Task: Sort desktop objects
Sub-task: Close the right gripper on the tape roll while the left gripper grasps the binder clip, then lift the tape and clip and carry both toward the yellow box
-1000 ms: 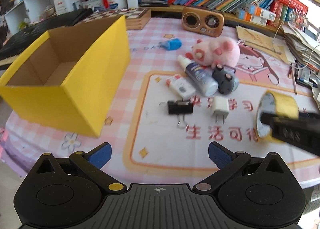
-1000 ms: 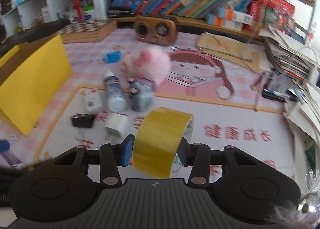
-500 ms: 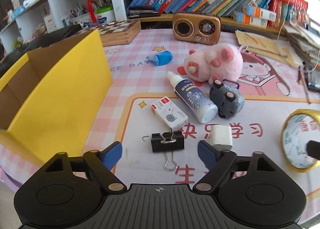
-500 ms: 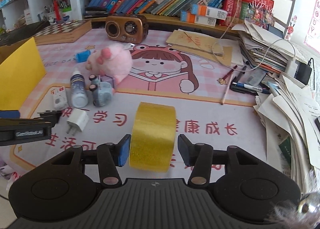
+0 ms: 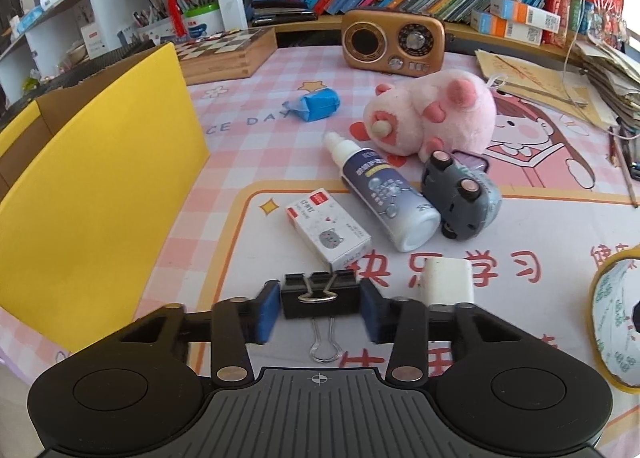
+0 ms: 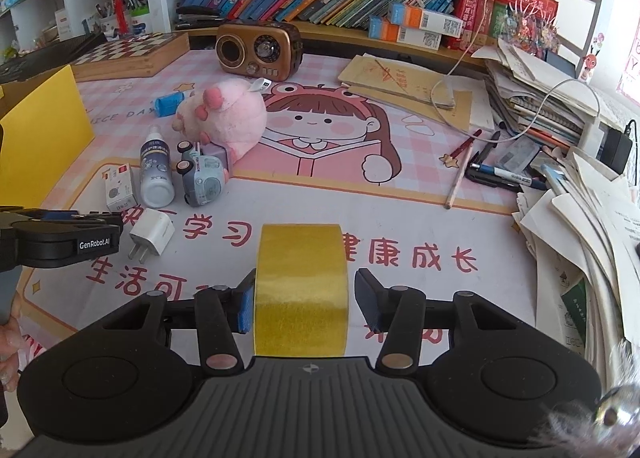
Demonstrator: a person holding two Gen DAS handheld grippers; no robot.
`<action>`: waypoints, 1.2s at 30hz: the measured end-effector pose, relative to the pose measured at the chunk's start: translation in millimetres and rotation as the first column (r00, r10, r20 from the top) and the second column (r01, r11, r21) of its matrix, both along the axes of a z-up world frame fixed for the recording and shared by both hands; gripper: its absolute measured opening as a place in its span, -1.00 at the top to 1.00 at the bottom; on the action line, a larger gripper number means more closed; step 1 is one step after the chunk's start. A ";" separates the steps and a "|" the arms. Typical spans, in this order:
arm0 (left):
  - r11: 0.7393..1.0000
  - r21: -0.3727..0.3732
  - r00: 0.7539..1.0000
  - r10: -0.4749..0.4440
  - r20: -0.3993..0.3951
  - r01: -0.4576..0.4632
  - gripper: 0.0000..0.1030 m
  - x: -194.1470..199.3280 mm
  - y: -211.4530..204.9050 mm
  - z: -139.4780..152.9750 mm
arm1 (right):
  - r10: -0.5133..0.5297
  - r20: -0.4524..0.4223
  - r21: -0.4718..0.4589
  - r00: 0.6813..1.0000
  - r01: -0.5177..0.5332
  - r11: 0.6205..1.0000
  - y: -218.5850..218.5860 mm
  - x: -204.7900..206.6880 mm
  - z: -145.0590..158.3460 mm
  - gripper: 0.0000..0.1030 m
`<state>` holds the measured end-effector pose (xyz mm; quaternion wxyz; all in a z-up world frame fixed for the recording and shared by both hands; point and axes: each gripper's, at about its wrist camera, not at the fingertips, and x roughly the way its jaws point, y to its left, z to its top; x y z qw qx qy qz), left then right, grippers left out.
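Observation:
My left gripper [image 5: 319, 308] straddles a black binder clip [image 5: 319, 298] lying on the mat, its blue pads close on both sides with small gaps. A white charger plug [image 5: 446, 281], a small white box [image 5: 328, 228], a spray bottle [image 5: 384, 194], a grey toy car [image 5: 460, 194], a pink plush [image 5: 436, 114] and a blue wrapper [image 5: 318, 106] lie beyond. My right gripper [image 6: 306, 304] is open around an upright yellow tape roll [image 6: 300, 290] standing on the mat; the left pad is at it, the right pad stands apart.
An open yellow cardboard box [image 5: 92, 186] stands at the left. A brown radio [image 5: 394, 42], a chessboard box [image 5: 224, 54] and shelves of books line the back. Stacked papers, pens and cables [image 6: 560, 146] crowd the right edge.
My left gripper moved forward and down and narrowed around the binder clip. My right gripper opened off the tape roll, which now stands on the mat.

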<state>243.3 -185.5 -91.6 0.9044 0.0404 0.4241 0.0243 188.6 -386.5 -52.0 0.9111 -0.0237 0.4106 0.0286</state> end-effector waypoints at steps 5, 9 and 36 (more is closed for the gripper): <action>1.000 -0.012 1.000 0.009 0.009 -0.009 0.25 -3.7 5.0 4.6 | 0.014 0.005 0.026 1.000 -0.014 1.000 -1.8 0.0 3.4 0.25; 1.000 -0.028 1.000 -0.003 0.029 0.003 0.25 -11.6 9.5 18.6 | 0.029 0.031 0.031 0.999 -0.030 0.999 0.1 -1.0 10.3 0.25; 0.976 -0.145 0.976 -0.140 0.166 0.164 0.25 -120.2 92.7 79.2 | 0.024 0.104 0.039 0.994 -0.028 0.999 99.8 -71.1 40.2 0.25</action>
